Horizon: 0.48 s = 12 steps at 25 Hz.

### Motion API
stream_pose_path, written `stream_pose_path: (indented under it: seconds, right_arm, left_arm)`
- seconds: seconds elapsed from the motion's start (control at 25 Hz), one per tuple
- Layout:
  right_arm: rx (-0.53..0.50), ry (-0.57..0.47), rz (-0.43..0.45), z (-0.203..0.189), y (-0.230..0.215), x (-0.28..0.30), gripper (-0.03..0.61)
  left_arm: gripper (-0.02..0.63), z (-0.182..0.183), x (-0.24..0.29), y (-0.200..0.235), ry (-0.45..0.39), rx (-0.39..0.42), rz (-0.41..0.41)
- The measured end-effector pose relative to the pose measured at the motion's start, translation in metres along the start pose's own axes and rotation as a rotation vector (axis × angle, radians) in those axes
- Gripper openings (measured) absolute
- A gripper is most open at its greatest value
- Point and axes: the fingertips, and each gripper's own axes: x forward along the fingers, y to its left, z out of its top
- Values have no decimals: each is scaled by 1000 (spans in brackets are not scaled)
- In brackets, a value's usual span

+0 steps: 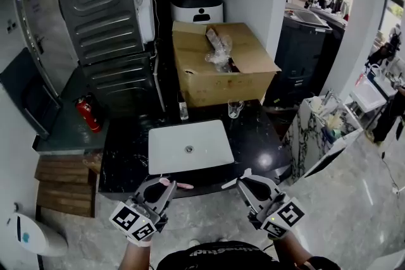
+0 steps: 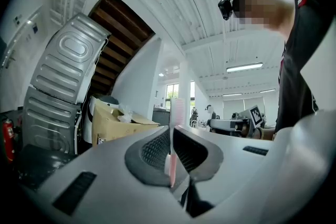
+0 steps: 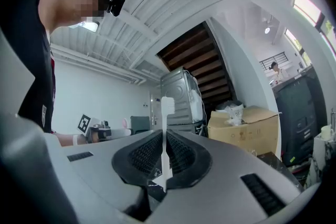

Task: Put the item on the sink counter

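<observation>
My left gripper (image 1: 166, 187) hangs just in front of the counter's near edge, shut on a pink toothbrush (image 1: 184, 186) that pokes out to the right. In the left gripper view the pink toothbrush (image 2: 171, 159) stands upright, pinched between the dark pads. My right gripper (image 1: 243, 183) is level with it on the right, shut on a white toothbrush (image 1: 229, 185) pointing left. In the right gripper view the white toothbrush (image 3: 167, 128) rises bristles-up from between the jaws. The black marble sink counter (image 1: 259, 142) lies ahead, with a white basin (image 1: 190, 146) set in it.
A clear cup (image 1: 235, 109) and a small glass (image 1: 183, 112) stand at the counter's back edge. Behind them sits an open cardboard box (image 1: 253, 76). A tilted grey appliance (image 1: 104, 16) and a red fire extinguisher (image 1: 88, 114) are at the left. Wooden boards (image 1: 63, 183) lie on the floor.
</observation>
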Motion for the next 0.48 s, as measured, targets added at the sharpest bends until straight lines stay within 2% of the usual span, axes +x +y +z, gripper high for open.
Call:
stream_pose_path:
  seconds: [0.48]
  right_arm:
    - [18, -28, -17, 5, -12, -11, 52]
  left_arm:
    - [29, -2, 10, -8, 6, 1, -4]
